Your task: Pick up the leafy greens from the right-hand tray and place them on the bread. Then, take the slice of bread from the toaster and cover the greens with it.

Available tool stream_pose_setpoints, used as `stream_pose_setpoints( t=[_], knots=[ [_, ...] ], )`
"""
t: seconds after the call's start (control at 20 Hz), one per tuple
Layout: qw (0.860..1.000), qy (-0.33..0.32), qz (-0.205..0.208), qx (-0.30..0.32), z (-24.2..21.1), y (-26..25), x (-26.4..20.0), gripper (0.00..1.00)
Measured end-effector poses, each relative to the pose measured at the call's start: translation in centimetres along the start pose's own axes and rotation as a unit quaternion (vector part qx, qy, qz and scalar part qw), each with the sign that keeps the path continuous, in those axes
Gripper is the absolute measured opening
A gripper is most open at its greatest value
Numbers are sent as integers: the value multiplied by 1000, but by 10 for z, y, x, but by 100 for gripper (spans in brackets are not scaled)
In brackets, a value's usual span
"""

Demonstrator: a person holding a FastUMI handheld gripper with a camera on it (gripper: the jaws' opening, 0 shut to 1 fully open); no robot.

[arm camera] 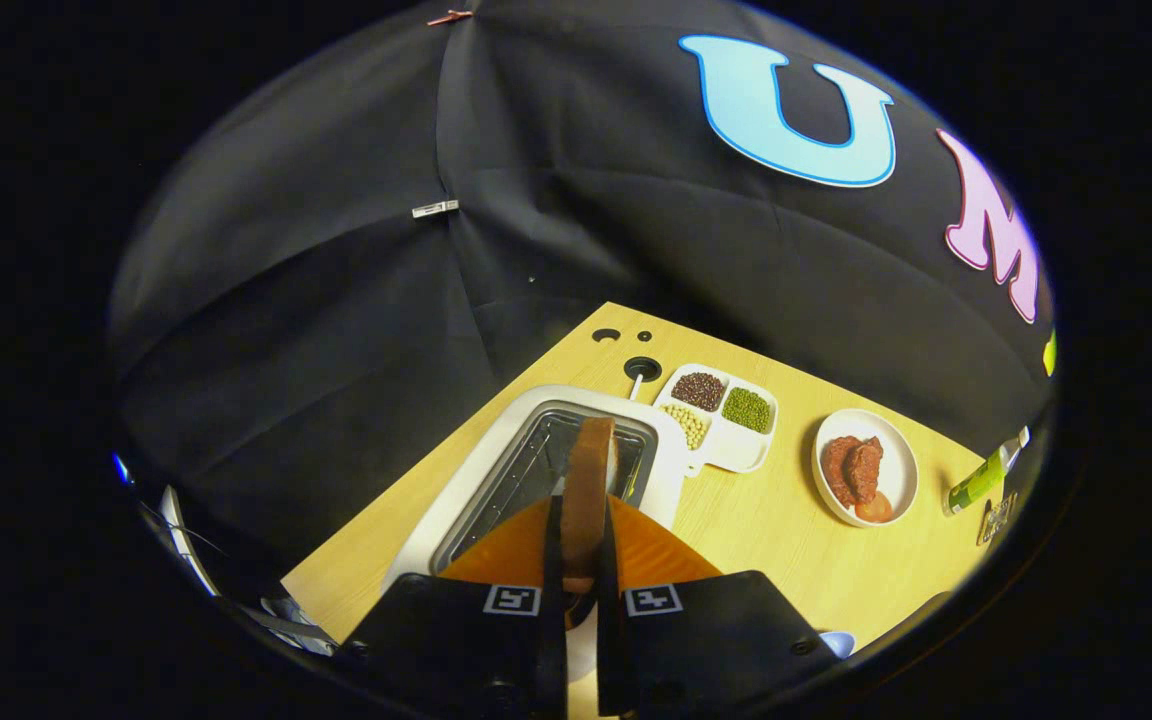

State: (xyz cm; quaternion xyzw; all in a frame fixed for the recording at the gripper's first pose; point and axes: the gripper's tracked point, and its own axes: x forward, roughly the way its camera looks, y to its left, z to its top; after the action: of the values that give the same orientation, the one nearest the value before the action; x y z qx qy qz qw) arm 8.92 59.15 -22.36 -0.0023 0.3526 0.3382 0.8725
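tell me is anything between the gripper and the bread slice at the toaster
Nothing visible. The gripper has both fingers pressed on the bread slice, which stands on edge over the toaster slot.

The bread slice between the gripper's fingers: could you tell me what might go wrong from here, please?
1. The gripper pinches the bread slice edge-on, just above the toaster slot; a loose pinch could let it drop back in.
2. The slice may catch the slot's rim while being swung away.
3. The divided tray of beans and the plate of meat lie close beside the toaster, so a wide sweep could knock them.
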Motion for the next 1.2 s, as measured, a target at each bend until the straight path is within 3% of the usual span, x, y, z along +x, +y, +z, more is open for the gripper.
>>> stream_pose_setpoints(
  t=[0.4,0.7,0.9,1.2],
  knots=[
    [995,-82,41,39,49,-11,-73,16],
    [985,-143,30,91,65,-73,-154,16],
    [982,-152,-9,113,38,-136,-202,16],
    [975,-147,-72,151,-52,-200,-254,16]
  ],
)
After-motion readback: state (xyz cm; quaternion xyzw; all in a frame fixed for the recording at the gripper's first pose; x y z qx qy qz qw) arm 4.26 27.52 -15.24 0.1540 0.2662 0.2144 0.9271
